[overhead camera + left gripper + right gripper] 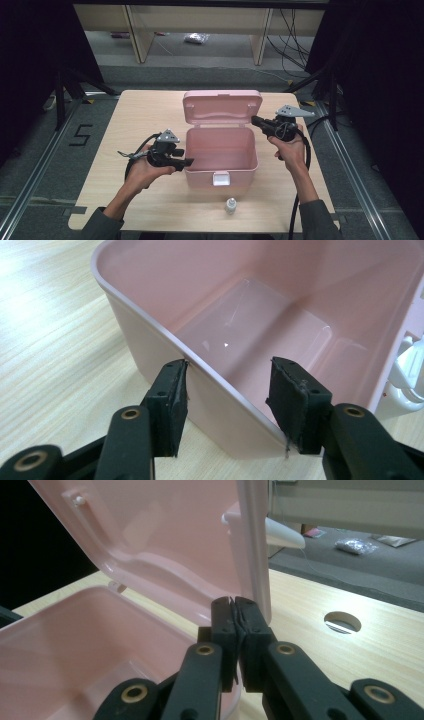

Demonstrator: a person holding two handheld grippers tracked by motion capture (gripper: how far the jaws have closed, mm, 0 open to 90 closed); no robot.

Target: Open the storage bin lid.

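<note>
Wooden table [140, 112], dark room. High view: pink box [221, 162] at centre, lid [222, 106] up at 12 o'clock, small bottle [230, 205] at 6 o'clock, clear of both hands. Left gripper [189, 162] at box's 9 o'clock wall.

Left gripper view: jaws wide open, straddling wall [150, 325], one pad [172, 390] touching rim. Thin plastic, likely light, slippery, flexes; box empty.

Right gripper view: right gripper [235, 602] jaws closed together, holding nothing, against lid edge [255, 540].

Black numeral "5" in tape on the grey floor [60, 150], left of the table [145, 107].
</note>
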